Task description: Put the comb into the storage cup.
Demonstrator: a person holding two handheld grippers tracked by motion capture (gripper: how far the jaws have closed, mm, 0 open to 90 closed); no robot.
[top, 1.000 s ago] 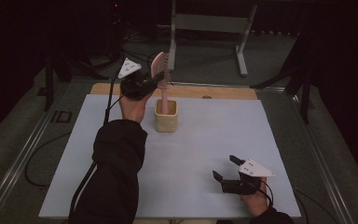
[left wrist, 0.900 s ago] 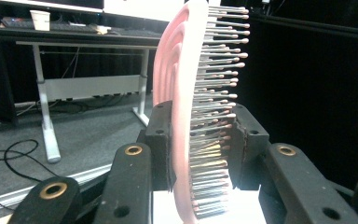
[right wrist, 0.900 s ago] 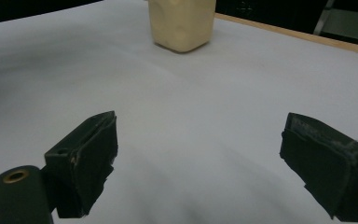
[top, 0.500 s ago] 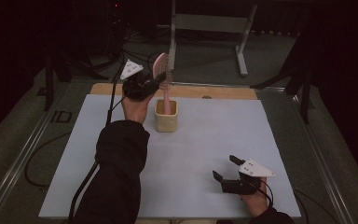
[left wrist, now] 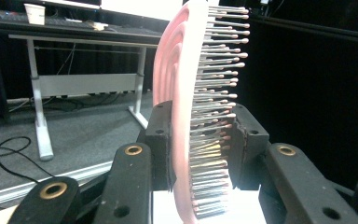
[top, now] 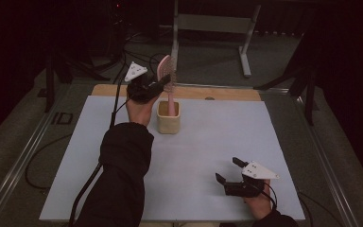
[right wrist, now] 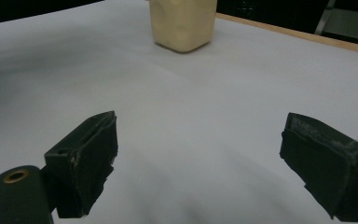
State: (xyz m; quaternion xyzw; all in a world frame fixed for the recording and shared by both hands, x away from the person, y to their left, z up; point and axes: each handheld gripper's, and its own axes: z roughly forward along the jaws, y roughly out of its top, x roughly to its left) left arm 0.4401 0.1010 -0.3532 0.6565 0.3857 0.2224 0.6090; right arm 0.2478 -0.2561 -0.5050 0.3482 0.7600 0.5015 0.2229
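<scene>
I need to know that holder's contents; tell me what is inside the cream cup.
The pink hairbrush stands handle-down in the cream cup, its bristled head clamped by the left tongs. The handle's lower end and the cup's bottom are covered by the cup wall, so anything else inside cannot be seen.

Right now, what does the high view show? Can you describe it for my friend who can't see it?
The left gripper holds a pink hairbrush by its bristled head, upright, its handle down inside a cream cup on a pale table. The right gripper rests open near the table's front edge, with nothing between its jaws.
</scene>
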